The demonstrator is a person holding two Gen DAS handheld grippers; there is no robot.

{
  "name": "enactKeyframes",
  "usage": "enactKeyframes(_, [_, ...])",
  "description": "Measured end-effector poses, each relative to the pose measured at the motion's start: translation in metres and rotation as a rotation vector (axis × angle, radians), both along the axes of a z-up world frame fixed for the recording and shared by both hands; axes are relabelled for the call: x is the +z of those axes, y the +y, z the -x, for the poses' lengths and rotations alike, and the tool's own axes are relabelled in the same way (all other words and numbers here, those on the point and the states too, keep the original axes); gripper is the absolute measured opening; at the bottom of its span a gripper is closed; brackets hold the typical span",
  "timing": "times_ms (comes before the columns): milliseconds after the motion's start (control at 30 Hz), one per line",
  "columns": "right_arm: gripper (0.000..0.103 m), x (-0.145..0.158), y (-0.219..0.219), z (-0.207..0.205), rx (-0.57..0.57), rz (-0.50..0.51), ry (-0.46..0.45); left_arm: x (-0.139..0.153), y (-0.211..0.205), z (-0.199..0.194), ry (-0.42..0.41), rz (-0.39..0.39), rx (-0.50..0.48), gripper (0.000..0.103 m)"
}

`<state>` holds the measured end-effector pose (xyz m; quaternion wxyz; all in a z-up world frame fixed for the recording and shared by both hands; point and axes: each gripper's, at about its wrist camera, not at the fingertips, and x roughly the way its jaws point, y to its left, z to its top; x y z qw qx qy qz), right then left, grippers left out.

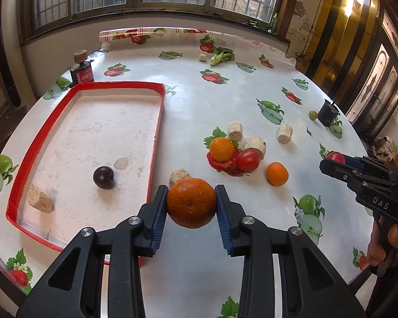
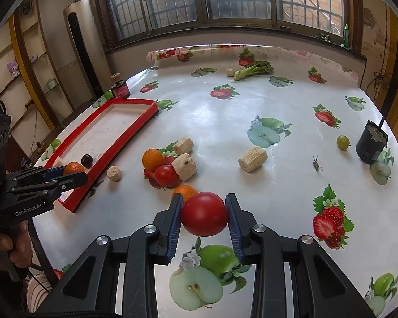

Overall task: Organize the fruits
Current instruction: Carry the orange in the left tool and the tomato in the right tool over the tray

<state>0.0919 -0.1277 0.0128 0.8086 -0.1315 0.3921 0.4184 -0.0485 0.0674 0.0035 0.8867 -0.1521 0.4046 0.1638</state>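
1. The left hand-held gripper point(image 1: 191, 203) is grasping a large orange point(image 1: 191, 202), its blue pads pressing on both sides of the fruit, which is hanging clear above the counter point(image 1: 199, 265) just beside the near right edge of the red tray point(image 1: 156, 132).
2. The right hand-held gripper point(image 2: 204, 214) is clenching a red tomato point(image 2: 204, 214) between its pads, holding it off the counter above a printed green apple.
3. A person's hand point(image 2: 5, 246) is wrapping around the left tool's handle at the edge of the right wrist view.
4. Inside the tray, a dark plum point(image 1: 103, 177) is sitting near a tan cork-like block point(image 1: 40, 199) that is lying in the near left corner.
5. Another tan block point(image 1: 178, 176) is resting on the counter just outside the tray, right behind the held orange.
6. Farther out, a small orange point(image 1: 277, 173) is lying alone, and a second tomato point(image 1: 247, 160) is touching another small orange point(image 1: 221, 149) with two tan blocks crowding behind them.
7. One more tan block point(image 1: 285, 133) is lying apart to the right.
8. Beyond it, a green grape point(image 1: 313, 115) is sitting just beside a black can point(image 1: 328, 112).
9. At the far side, a leafy green vegetable point(image 1: 223, 56) is lying near the rolled cloth edge, and a dark jar point(image 1: 81, 72) with a cork on top is standing behind the tray.
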Motion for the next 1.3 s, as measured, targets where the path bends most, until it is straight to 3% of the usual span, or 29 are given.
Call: enactKeyframes(1300, [0.033,-0.002,0.134,0.058,0.260,0.003,0.021,-0.006,0.079,0.048,0.001,0.023,0.156,0.033])
